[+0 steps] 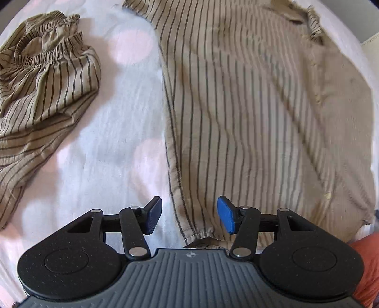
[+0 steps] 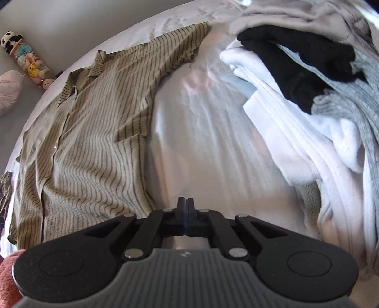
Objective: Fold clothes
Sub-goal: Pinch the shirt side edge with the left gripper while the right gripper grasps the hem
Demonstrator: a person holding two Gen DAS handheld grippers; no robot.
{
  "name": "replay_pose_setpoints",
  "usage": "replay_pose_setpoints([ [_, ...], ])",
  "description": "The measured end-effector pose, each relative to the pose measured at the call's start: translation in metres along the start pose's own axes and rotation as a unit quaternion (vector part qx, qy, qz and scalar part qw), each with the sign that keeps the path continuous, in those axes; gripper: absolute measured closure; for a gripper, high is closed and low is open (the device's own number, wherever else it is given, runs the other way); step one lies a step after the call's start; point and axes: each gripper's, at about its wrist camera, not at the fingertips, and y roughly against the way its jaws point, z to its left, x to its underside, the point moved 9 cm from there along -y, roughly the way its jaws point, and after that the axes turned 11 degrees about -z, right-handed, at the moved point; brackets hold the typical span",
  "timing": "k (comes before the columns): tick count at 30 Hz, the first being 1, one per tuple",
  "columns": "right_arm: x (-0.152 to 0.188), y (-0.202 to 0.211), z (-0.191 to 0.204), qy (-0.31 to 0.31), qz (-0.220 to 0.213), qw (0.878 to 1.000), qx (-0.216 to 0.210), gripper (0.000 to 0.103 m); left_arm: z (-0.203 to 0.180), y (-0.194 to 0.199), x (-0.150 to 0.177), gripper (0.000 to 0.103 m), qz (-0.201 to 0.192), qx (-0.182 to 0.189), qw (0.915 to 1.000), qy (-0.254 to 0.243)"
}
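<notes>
I find my left gripper (image 1: 189, 214) with jaws spread wide, holding nothing, the striped shirt's (image 1: 260, 106) lower hem corner lying between and just ahead of its pads. My right gripper (image 2: 186, 205) is fully closed and empty over the bedsheet (image 2: 213, 142); the shirt lies flat to its left, a heap of clothes (image 2: 308, 94) to its right.

I see a wide white crinkled bedsheet with faint pale pink round blotches (image 1: 113, 123) covering the bed and filling most of both views. Soft daylight falls across it, leaving gentle shadows in its creases. Beyond the sheet's far left edge in my right wrist view stands a plain pale grey wall (image 2: 59, 21). Against that wall leans a tall clear tube packed with small plush toys (image 2: 26, 59), and just below it lies a rounded pale pink cushion (image 2: 9, 90).
</notes>
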Motion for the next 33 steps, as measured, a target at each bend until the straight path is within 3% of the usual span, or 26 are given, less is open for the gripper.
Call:
replay_pose_setpoints([
  [3,0.001,0.004,0.001,-0.008,-0.003,1.000,-0.005,0.102,-0.009,-0.010,0.006,0.057,0.015,-0.011,0.9998,-0.011],
  [8,0.004,0.009,0.000,-0.025,-0.006,1.000,-0.016,0.097,-0.014,-0.022,0.015,0.096,0.035,-0.037,0.9981,-0.036],
  [10,0.003,0.011,0.001,-0.026,-0.007,0.999,-0.025,0.094,-0.014,-0.019,0.016,0.099,0.031,-0.036,0.9979,-0.044],
  [12,0.002,0.013,0.003,-0.026,-0.009,0.999,-0.036,0.087,-0.012,-0.013,0.016,0.101,0.023,-0.026,0.9987,-0.036],
  [14,0.001,0.015,0.004,-0.023,-0.010,0.999,-0.041,0.073,-0.010,-0.009,0.016,0.101,0.017,-0.018,0.9993,-0.029],
  [23,0.013,0.005,0.014,-0.037,0.014,0.996,-0.081,0.073,-0.006,0.001,0.019,0.103,-0.006,0.002,0.9999,-0.012],
  [25,0.020,0.000,0.018,-0.041,0.025,0.995,-0.090,0.075,-0.006,0.005,0.020,0.103,-0.012,0.007,0.9999,-0.009],
  [27,0.025,-0.002,0.023,-0.061,0.026,0.992,-0.103,0.099,-0.005,0.015,0.020,0.103,-0.024,0.018,0.9995,-0.006],
  [33,-0.011,0.033,0.033,-0.085,-0.036,0.988,-0.126,0.100,0.014,0.069,0.002,0.103,-0.077,0.044,0.9960,0.015],
])
